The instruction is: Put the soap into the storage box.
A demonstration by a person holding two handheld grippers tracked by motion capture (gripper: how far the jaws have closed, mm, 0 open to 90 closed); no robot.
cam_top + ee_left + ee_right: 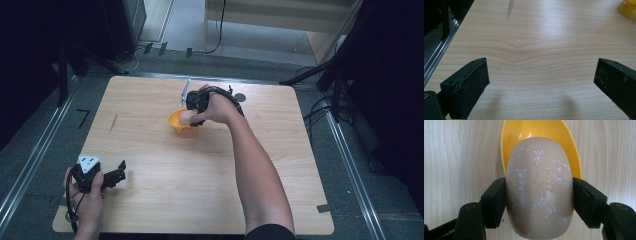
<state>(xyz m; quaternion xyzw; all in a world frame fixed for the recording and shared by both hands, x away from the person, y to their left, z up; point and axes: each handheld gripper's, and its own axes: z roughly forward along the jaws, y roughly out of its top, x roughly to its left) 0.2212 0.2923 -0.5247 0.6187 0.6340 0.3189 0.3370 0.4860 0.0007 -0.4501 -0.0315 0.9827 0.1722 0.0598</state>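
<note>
I have the egg [539,187] pinched at its sides in my right gripper [539,195] just over the yellow bowl [509,142] at mid-table, so I should lower gently, while my spread left gripper [541,77] idles near-left.

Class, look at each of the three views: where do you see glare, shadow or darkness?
High view: the table is evenly lit, its surroundings dark. Left gripper view: pale glare on the wood, two soft shadows below the jaws. Right gripper view: a small highlight inside the yellow bowl behind the egg.
</note>
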